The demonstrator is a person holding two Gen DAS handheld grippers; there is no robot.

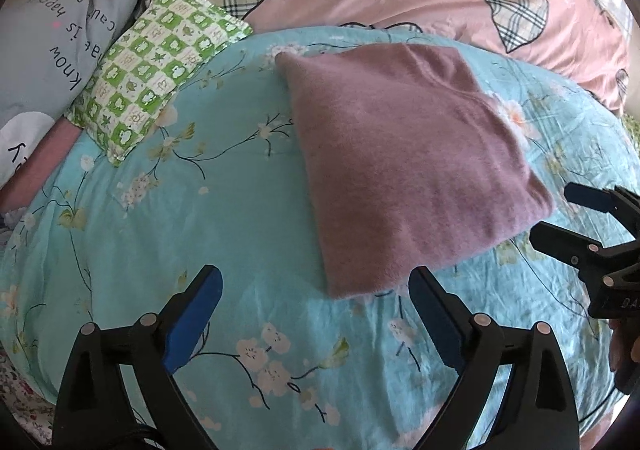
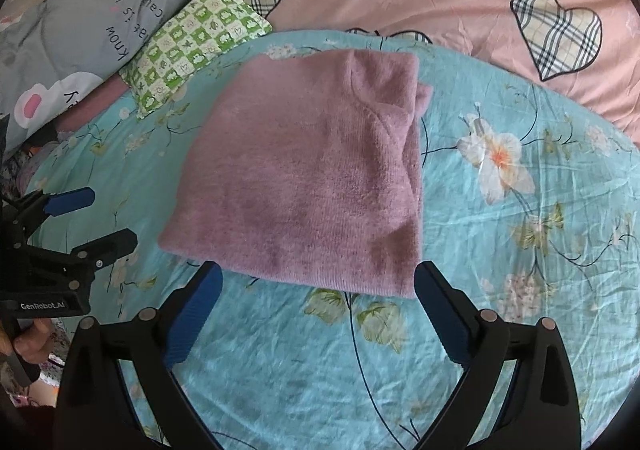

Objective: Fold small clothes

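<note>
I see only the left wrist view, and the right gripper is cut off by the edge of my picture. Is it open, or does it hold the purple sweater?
Observer: The right gripper is wide open and holds nothing. The purple sweater lies free on the blue floral sheet.
Operator: Is the sweater's far right corner neat?
Observer: Not fully. A lower layer sticks out from under the top one there.
Operator: How does my left gripper look from that side?
Observer: The left gripper is open, beside the sweater's left edge and apart from it. A hand grips its handle.
</note>
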